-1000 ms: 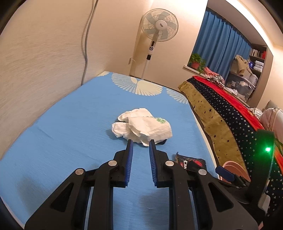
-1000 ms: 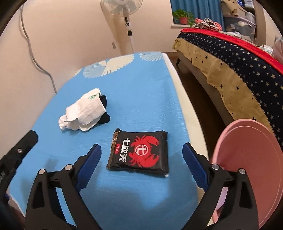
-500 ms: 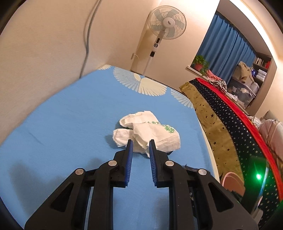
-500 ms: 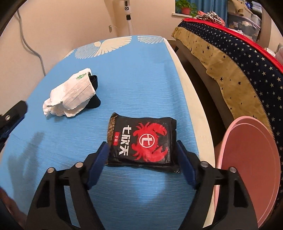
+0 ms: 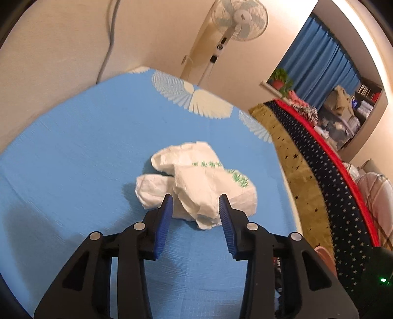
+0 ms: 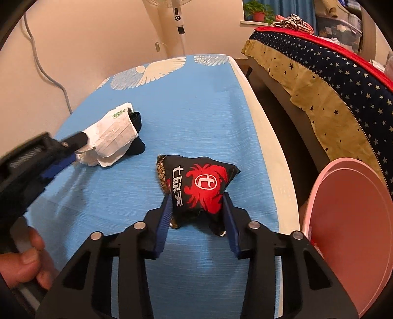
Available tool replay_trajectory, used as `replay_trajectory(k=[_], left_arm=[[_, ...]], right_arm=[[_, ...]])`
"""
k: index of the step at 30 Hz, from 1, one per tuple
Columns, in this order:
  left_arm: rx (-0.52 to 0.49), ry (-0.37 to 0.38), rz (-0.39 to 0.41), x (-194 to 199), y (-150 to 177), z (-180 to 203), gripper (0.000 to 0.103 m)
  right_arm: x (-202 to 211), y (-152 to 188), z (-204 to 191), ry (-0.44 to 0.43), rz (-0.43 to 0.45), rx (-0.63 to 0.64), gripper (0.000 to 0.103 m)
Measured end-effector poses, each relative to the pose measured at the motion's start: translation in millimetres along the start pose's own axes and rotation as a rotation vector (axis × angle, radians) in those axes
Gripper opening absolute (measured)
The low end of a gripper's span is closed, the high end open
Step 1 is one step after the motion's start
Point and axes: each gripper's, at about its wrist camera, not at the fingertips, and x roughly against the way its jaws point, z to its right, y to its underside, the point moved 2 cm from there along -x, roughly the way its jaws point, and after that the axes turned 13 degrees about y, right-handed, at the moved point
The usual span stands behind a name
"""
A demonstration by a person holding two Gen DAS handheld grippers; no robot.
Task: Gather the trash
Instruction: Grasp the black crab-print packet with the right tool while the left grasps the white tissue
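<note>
A crumpled white tissue wad [image 5: 201, 181] with green print lies on the blue sheet [image 5: 73, 159]. My left gripper [image 5: 195, 203] has its jaws opening, and the wad's near end sits between the blue pads, which do not squeeze it. In the right wrist view the same wad [image 6: 110, 137] rests on a black item [image 6: 137, 144], with the left gripper [image 6: 73, 151] at its near end. My right gripper [image 6: 197, 201] is closing on a black snack packet [image 6: 201, 181] with a red crab. The packet is buckled between the pads.
A pink bin [image 6: 348, 233] stands off the mattress edge at the right. Beyond a narrow floor gap is a bed with a starry dark blanket [image 6: 331, 73]. A standing fan [image 5: 235, 19] and a wall cable are at the back. A hand [image 6: 27, 265] holds the left gripper's handle.
The left gripper moved in to the tissue wad and its jaws spread around the near end. The right jaws came in from wide apart onto the snack packet, which buckled upward.
</note>
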Motion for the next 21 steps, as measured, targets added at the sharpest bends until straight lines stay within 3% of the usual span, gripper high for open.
replay_trajectory(k=[3,5,8,21], left_arm=[[0.008,0.005,-0.010,-4,1,-2,0.038],[0.011,0.010,-0.011,-5,0,-3,0.024],[-0.012,-0.008,-0.008,-4,1,-2,0.016],[-0.143,-0.015,0.057,34,-6,31,0.011]], right_arm=[[2,0,1,-0.023,0.007,-0.009,0.031],[3,0,1,-0.034,0.016,-0.006,0.029],[7,-1,1,-0.048,0.032,-0.008,0.025],[39,-1,10,-0.061,0.100,-0.013,0.022]])
